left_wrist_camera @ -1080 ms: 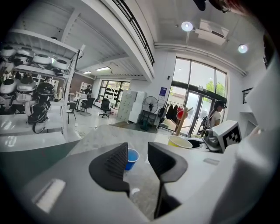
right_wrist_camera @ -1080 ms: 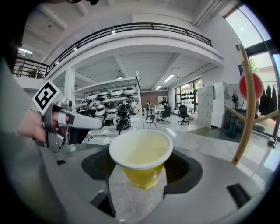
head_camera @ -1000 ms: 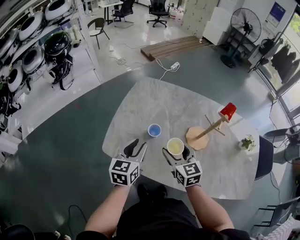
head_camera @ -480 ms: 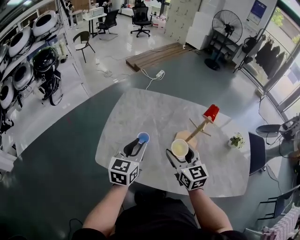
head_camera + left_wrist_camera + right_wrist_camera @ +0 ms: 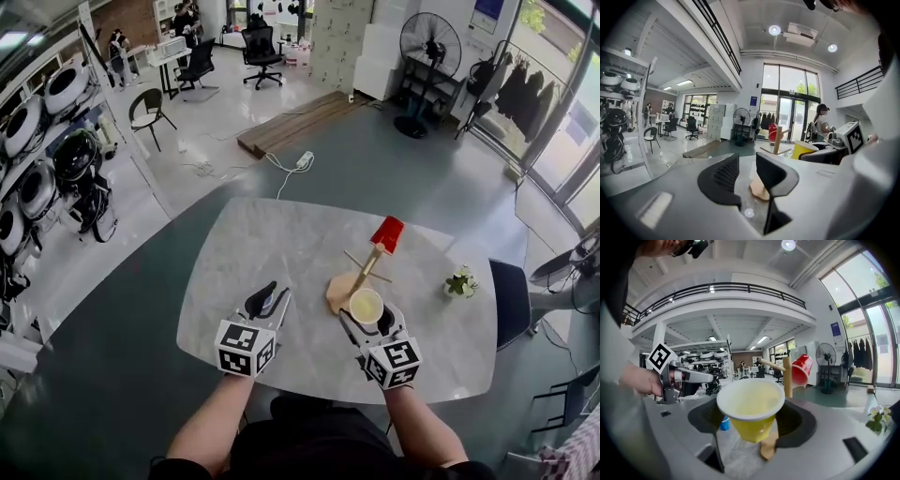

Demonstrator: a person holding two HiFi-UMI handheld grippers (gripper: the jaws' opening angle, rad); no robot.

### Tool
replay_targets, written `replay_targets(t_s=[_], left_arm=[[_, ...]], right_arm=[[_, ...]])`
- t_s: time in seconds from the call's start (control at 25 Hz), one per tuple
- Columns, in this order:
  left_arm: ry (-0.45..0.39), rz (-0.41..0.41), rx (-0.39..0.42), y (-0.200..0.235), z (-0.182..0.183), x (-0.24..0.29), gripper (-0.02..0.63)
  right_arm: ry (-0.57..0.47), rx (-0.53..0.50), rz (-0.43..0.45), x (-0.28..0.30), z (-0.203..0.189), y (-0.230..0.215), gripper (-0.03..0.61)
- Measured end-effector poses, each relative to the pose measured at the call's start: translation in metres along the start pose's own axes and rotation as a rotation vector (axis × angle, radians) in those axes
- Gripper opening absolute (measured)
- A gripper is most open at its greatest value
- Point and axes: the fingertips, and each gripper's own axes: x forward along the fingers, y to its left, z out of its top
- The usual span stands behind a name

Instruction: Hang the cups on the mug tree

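Clamps the yellow cup (image 5: 750, 404) upright in the right gripper (image 5: 366, 321), above the marble table (image 5: 272, 244), just beside the base of the mug tree (image 5: 361, 275). Shows the left gripper (image 5: 272, 300) empty, jaws a narrow gap apart after just closing inward. Finds 1 red cup (image 5: 386, 233) hung on an upper peg.

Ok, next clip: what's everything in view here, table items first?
table: 1, pale marble, middle of floor
mug tree: 1, wood, table's right half
red cup: 1, hung at mug tree's top
yellow cup: 1, held up beside mug tree
blue cup: 1, on table, right gripper view only
potted plant: 1, green, table's right edge
left gripper: 1, black jaws just been closing, nothing between them
right gripper: 1, black jaws shut on yellow cup
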Motion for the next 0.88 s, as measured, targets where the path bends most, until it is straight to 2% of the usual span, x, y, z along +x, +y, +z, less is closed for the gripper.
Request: replay_targets(t_s=[0.08,0.24,0.44,0.72,0.88], left_arm=[[0.008,0.006,0.016,-0.009,0.005,0.014,0.121],[0.021,0.01,0.019,-0.019,0.014,0.034,0.173],[0.021,-0.009,0.025,-0.028,0.028,0.047,0.19],[0.03,-0.092,0.048,-0.026,0.033,0.075,0.242],[0.028,-0.143,0.074,-0.027,0.039,0.083,0.25]], right_arm=[[-0.007,0.002,-0.004,-0.009,0.001,-0.019,0.328],[-0.007,0.026,-0.026,-0.02,-0.002,-0.052,0.328],[0.018,0.06,-0.085,-0.037,-0.011,-0.083,0.328],[0.075,0.058,-0.166,-0.038,-0.03,-0.111,0.328],[0.099,0.077,-0.219,-0.041,-0.035,-0.119,0.328]])
